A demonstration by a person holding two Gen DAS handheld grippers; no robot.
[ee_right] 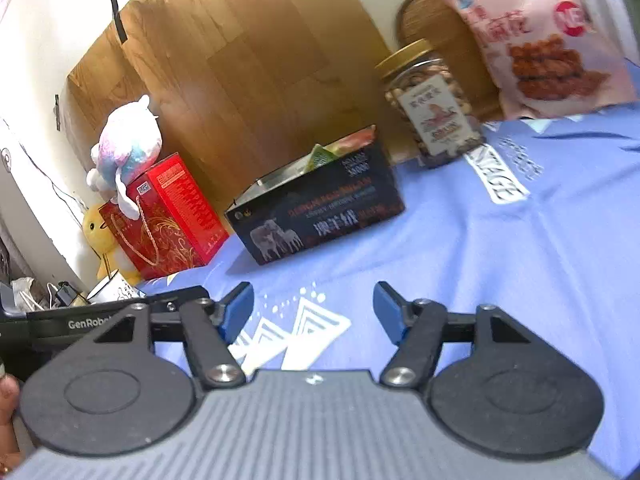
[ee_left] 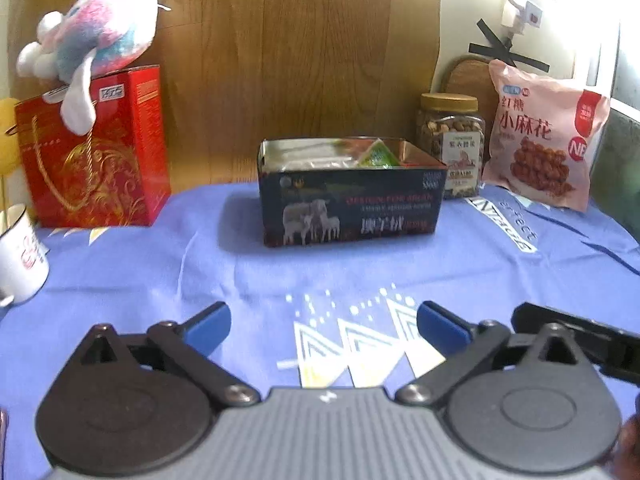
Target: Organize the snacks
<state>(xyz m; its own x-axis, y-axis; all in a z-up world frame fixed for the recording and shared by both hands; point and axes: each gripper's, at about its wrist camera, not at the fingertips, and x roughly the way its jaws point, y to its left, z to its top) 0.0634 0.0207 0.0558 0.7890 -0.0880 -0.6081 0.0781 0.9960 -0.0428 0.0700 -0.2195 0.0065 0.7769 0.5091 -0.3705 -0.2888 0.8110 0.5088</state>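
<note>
hovering over blue cloth (ee_left: pixel 160 272): left gripper (ee_left: pixel 324 324) and right gripper (ee_right: pixel 314 312) jaws wide apart, holding nothing.

The pink snack bag (ee_left: pixel 544 136) at the table's back right corner reads "小麻花" and "NE". The dark box (ee_right: pixel 320 216) mid-table says "澳羊绒", and the black gripper body (ee_right: pixel 86 324) by the left edge shows "GenRob".

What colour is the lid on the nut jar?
Gold-tan lid on the clear nut jar; shows best in the left wrist view.
</note>
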